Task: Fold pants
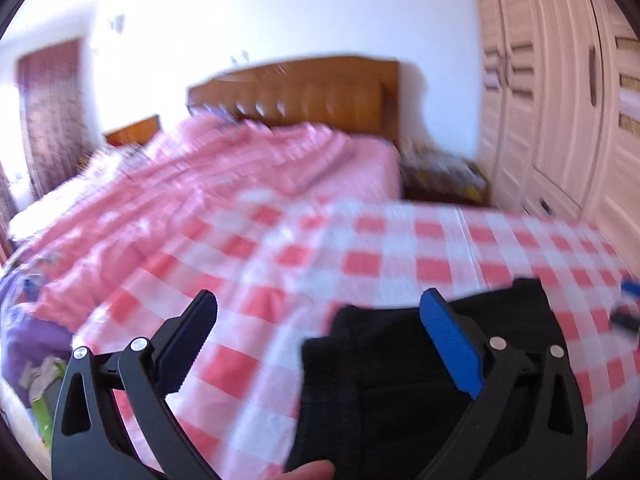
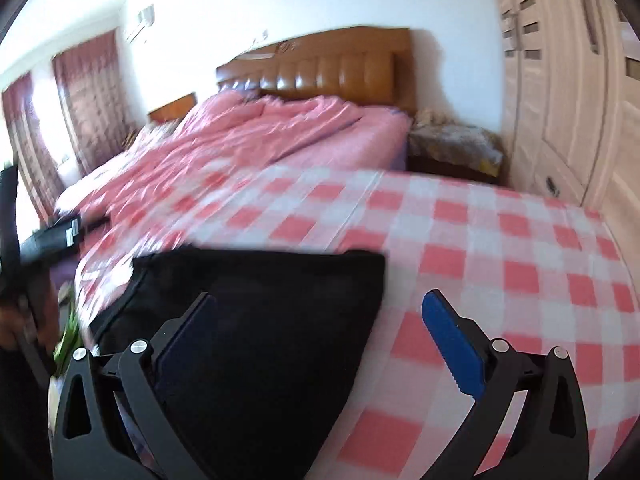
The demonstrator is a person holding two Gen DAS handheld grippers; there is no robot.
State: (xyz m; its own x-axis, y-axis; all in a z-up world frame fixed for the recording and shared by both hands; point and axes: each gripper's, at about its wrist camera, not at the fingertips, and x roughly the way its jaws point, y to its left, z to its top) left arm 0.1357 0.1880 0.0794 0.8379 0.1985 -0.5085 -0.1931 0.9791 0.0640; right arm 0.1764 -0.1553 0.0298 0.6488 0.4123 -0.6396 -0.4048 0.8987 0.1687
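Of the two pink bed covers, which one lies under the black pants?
The red-and-white checked cover, nearest the cameras; the black pants rest on it. The plain pink quilt lies farther off, by the headboard.

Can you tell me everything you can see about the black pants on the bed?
The black pants look like soft, thick, plain dark cloth. They lie on the red-and-white checked sheet, apparently folded into a flat shape with a straight far edge. In the left wrist view a thicker band, perhaps the waistband, runs along one side. Both grippers are open above them, holding nothing. The blurry pictures hide seams and pockets.
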